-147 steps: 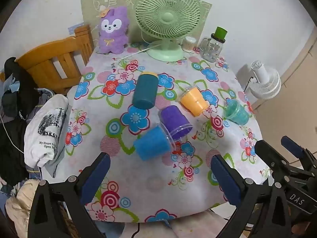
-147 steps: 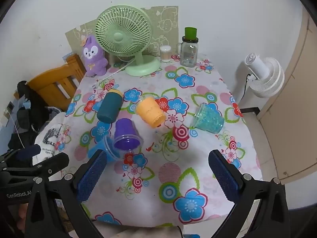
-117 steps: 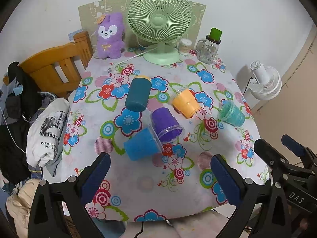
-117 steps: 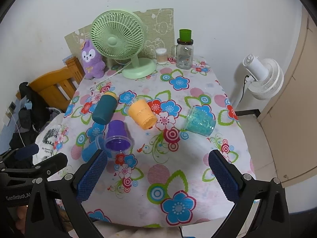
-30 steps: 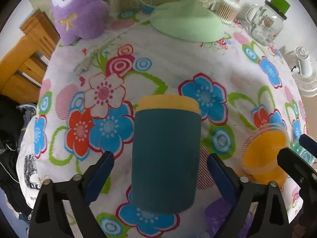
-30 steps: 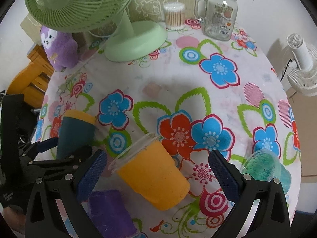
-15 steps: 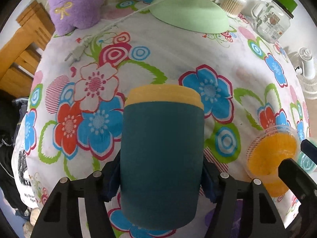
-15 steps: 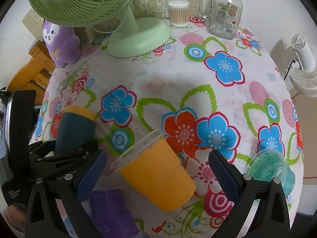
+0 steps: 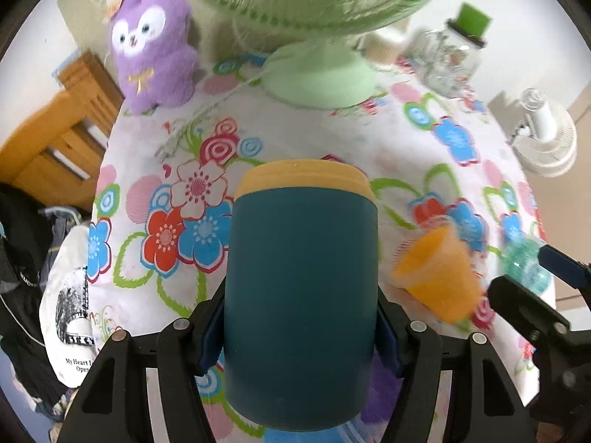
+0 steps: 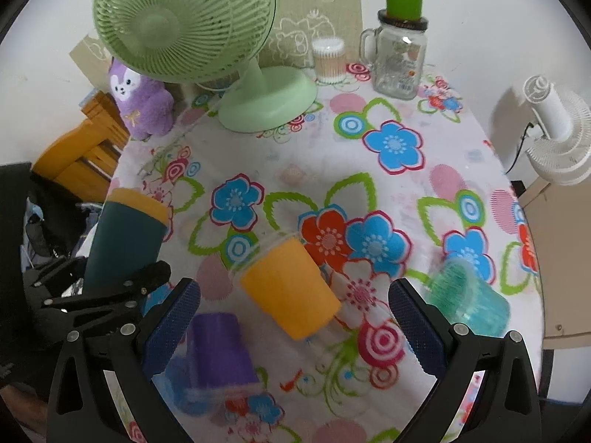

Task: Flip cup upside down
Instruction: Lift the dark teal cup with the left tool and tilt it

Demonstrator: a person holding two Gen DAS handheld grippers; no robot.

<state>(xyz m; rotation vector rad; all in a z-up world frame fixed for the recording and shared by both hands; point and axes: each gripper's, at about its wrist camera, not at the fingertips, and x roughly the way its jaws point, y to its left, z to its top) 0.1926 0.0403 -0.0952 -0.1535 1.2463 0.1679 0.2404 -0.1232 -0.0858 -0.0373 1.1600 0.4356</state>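
Since a moment ago the teal cup [image 9: 301,295] has been lifted off the surface [image 10: 406,192] in the clamped left tongs [image 9: 300,332], so it should be turned over slowly, clear of the orange cup [image 10: 291,288] over which the right tongs [image 10: 293,317] hang open.

Between my right gripper [image 10: 294,315]'s spread fingers lies the orange cup [image 10: 290,286], blocking the lower middle. The purple cup [image 10: 218,347] crowds lower left, the teal glittery cup [image 10: 467,301] lower right. Bare flowered tablecloth [image 10: 295,147] runs through mid-frame up to the green fan [image 10: 266,99] and glass jar [image 10: 399,62] along the top.
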